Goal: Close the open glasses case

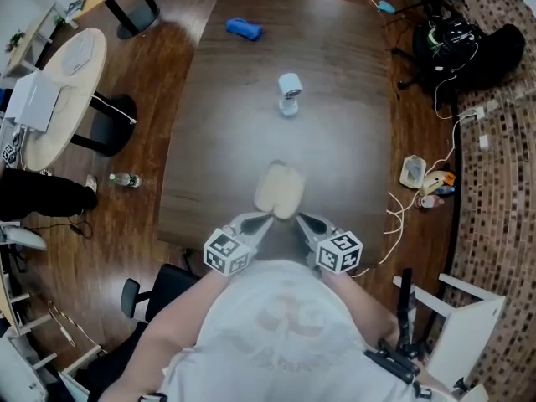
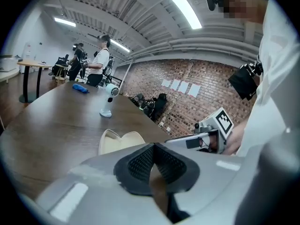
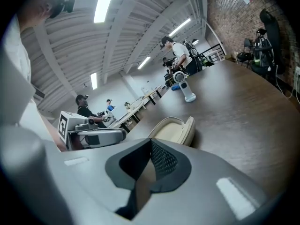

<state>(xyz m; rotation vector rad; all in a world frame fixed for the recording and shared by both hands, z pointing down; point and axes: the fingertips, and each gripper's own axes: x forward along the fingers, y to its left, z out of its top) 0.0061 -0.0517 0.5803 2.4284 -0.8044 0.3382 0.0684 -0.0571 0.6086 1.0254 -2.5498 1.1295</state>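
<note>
The cream glasses case (image 1: 279, 189) lies open on the dark wooden table (image 1: 335, 141), near its front edge, with both shell halves facing up. In the left gripper view the case (image 2: 119, 141) sits just beyond the jaws, and the right gripper view shows the case (image 3: 172, 129) from the other side. My left gripper (image 1: 265, 219) is at the case's near left corner and my right gripper (image 1: 301, 218) at its near right corner. Both point toward it. The left gripper (image 2: 153, 146) and the right gripper (image 3: 151, 142) are shut, with nothing between the pads.
Farther along the table stand a small white device (image 1: 289, 90) and a blue object (image 1: 244, 28). A round white table (image 1: 63, 90) is at the left, a black chair (image 1: 146, 296) by my side, and bags and cables (image 1: 452, 36) lie on the floor at the right.
</note>
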